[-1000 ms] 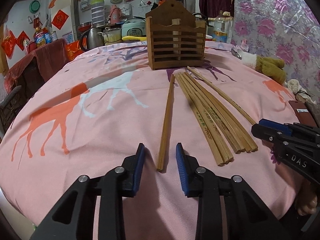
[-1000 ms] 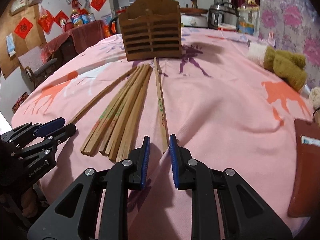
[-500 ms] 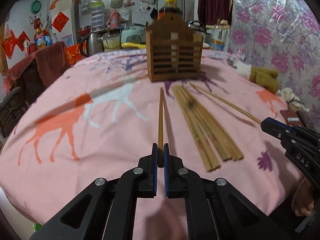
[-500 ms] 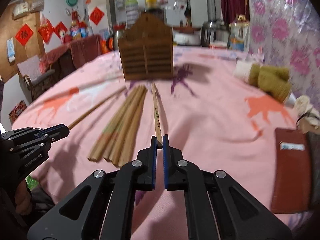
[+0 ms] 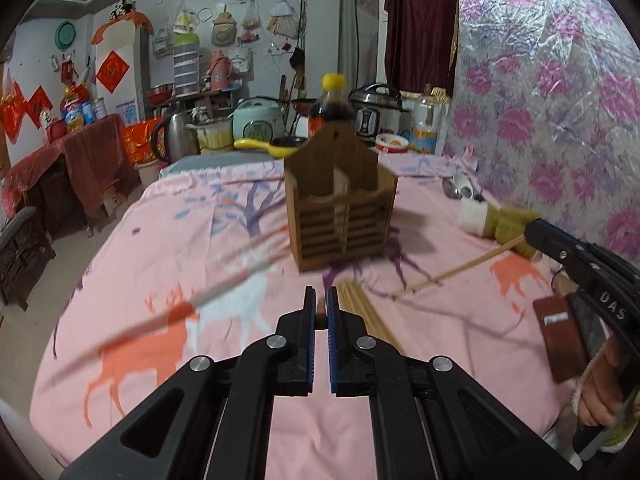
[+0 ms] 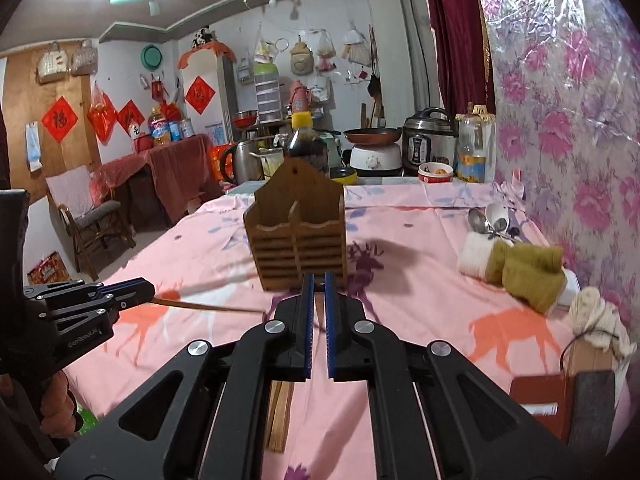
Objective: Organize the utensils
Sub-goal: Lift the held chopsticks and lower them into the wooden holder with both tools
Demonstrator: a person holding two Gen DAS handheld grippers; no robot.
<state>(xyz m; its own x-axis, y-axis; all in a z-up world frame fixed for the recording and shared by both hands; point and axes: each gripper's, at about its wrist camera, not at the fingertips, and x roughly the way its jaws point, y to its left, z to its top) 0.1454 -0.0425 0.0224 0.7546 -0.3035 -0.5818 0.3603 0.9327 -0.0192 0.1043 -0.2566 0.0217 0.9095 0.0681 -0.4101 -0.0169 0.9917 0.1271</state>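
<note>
Here, both grippers are clamped on one chopstick each; the wooden holder [image 5: 341,204] sits dead ahead at frame centre, beyond the left gripper [image 5: 320,316] and right gripper [image 6: 319,300].

L wrist cam: above pink tablecloth [image 5: 168,240], faces 12 o'clock, angled down | R wrist cam: same heading, alongside | shared: wooden utensil holder [image 5: 343,216] [image 6: 298,240], near, centre; far kitchen clutter
</note>
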